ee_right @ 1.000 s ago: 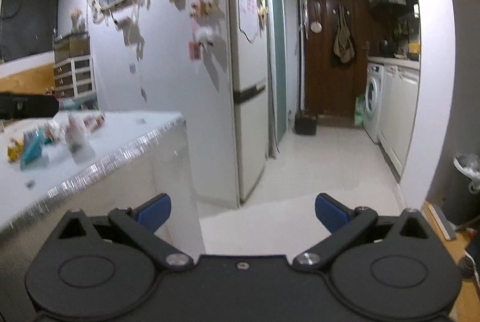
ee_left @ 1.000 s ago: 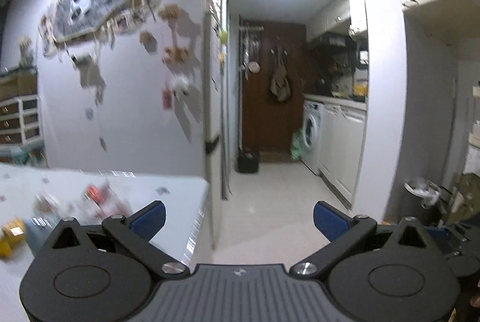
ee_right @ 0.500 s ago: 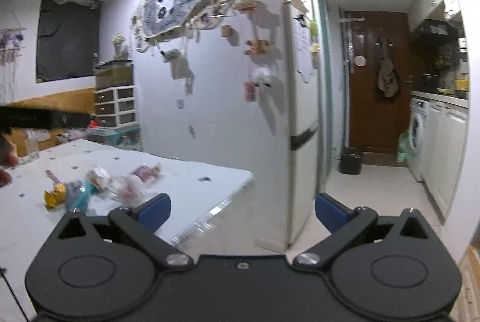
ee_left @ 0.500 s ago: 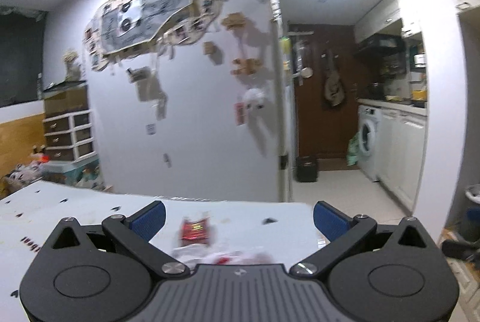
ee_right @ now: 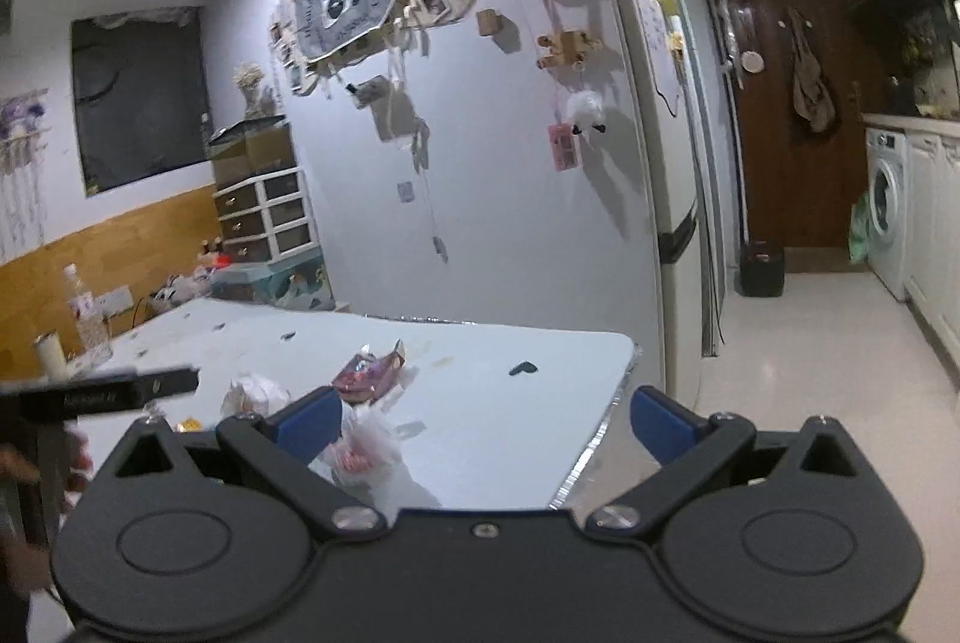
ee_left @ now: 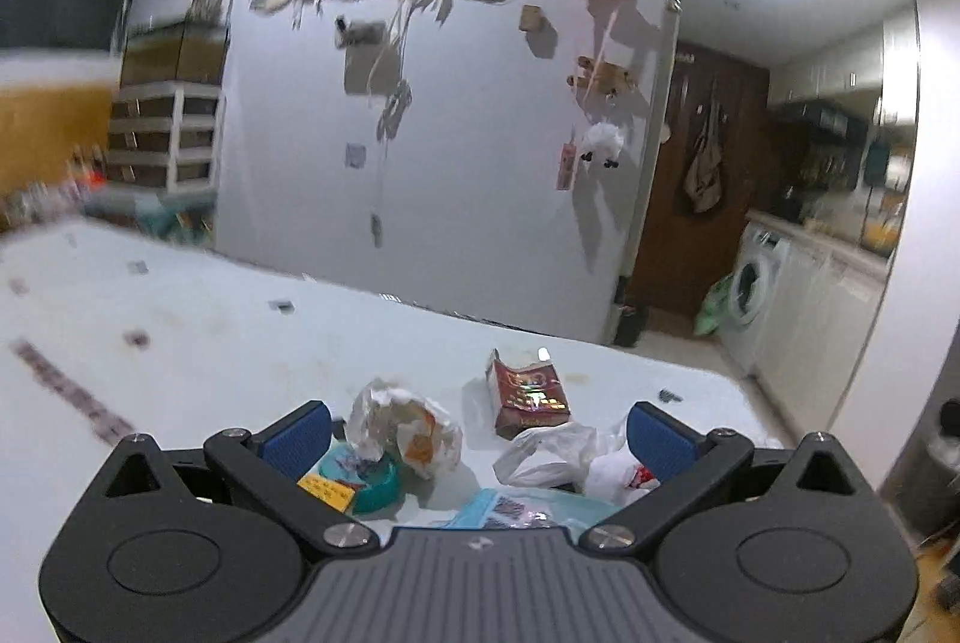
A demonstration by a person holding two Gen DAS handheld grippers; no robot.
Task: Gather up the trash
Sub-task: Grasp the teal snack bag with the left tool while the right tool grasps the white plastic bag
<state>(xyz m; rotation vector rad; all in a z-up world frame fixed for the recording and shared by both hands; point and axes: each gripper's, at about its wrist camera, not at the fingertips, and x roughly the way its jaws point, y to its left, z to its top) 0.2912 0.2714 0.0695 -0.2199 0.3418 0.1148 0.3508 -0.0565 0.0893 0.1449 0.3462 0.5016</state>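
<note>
Trash lies in a cluster on the white table (ee_left: 180,343). In the left wrist view I see a red snack wrapper (ee_left: 528,397), a crumpled clear-and-orange wrapper (ee_left: 408,427), a teal cup lid (ee_left: 366,478), a yellow scrap (ee_left: 324,490), a white plastic bag (ee_left: 570,463) and a light blue packet (ee_left: 510,508). My left gripper (ee_left: 477,436) is open, just above and behind this cluster, holding nothing. My right gripper (ee_right: 486,418) is open and empty over the table's right part; the red wrapper (ee_right: 369,373) and white bag (ee_right: 360,448) lie by its left finger.
The table edge (ee_right: 600,433) runs under the right gripper, with open floor (ee_right: 810,355) to the right leading into a kitchen with a washing machine (ee_right: 885,211). A clear bottle (ee_right: 87,313) and a small cup (ee_right: 51,352) stand at the table's far left. A decorated wall (ee_left: 450,133) rises behind.
Both grippers have swung left from the hallway toward the table and come down closer to the trash cluster. Both stay open.
</note>
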